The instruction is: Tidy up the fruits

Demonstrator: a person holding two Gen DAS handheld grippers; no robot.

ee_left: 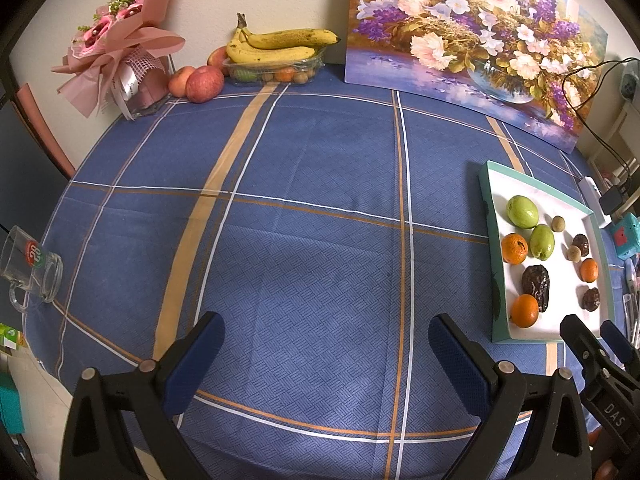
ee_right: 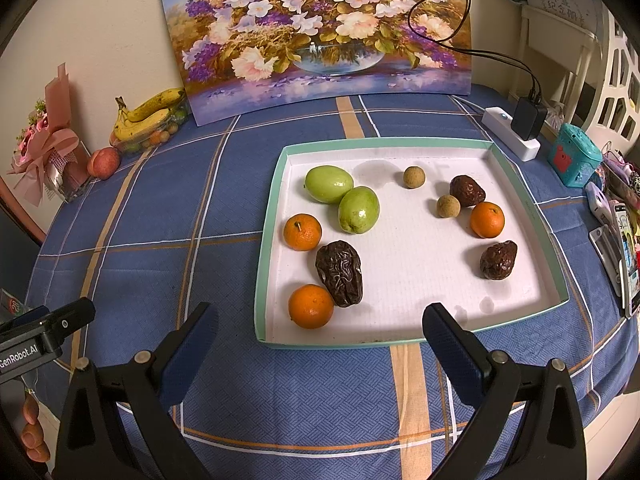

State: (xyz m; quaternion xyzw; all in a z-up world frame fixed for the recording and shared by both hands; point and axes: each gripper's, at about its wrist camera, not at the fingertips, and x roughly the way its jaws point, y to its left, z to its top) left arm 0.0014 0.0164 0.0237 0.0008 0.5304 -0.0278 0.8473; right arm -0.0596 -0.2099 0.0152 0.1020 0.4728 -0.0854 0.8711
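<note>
Blue checked cloth with tan and white stripes covers the bench [ee_right: 224,216], and a flower painting [ee_right: 316,36] leans on the wall at the top of the right wrist view. Centre right in that view sits a shallow white cardboard tray with a mint-green rim [ee_right: 272,200], holding two green oval fruits [ee_right: 329,184], three small oranges [ee_right: 311,306], three wrinkled dark dates [ee_right: 340,273] and two small tan round fruits [ee_right: 414,177], all loosely scattered. The right gripper [ee_right: 320,344] hovers just short of the tray's near edge, jaws spread wide and holding nothing. The left gripper [ee_left: 326,352] hangs over bare cloth, jaws likewise released. Bananas in a clear plastic tub [ee_left: 276,46] and red apples [ee_left: 204,83] lie at the upper left of the left wrist view. I judge the oranges light, firm and apt to roll, best pinched across the middle; the dates look soft and sticky, wanting a gentle squeeze.
</note>
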